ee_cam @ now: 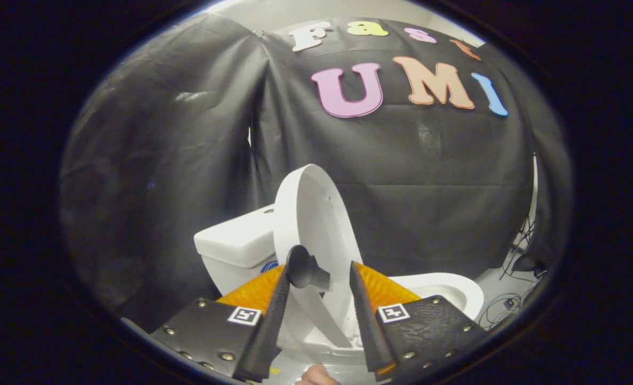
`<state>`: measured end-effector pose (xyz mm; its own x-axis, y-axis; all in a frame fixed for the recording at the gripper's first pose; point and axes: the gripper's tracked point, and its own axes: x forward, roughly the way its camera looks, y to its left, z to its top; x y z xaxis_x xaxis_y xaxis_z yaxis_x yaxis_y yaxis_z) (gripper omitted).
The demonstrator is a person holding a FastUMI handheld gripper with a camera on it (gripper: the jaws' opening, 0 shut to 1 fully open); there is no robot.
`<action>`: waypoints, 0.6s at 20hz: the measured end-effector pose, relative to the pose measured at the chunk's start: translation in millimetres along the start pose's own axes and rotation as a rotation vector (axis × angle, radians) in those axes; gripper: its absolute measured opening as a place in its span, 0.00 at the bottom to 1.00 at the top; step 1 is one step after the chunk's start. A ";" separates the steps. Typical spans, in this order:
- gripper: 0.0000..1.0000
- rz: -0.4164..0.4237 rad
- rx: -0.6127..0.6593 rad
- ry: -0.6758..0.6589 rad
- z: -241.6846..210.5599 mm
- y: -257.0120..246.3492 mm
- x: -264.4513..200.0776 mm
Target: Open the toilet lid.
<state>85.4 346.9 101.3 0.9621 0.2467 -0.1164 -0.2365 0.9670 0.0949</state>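
Gripper view, lower centre: toilet lid raised near upright before the tank, black knob between parted, unclenched gripper fingers; advise gentle push back until it rests.

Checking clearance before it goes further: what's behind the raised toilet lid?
Behind the raised lid sits the tank, partly covered by it. The open gripper straddles the lid's knob.
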 end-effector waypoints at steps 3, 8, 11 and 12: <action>0.78 0.005 -0.006 -0.004 4.8 -4.6 -9.1; 0.95 -0.049 0.009 -0.057 29.3 -42.9 -29.3; 0.95 -0.073 0.032 -0.077 41.2 -71.2 -41.5; 0.95 -0.080 0.034 -0.082 43.4 -79.6 -45.2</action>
<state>66.6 256.1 141.8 0.9859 0.1611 -0.0443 -0.1547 0.9804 0.1221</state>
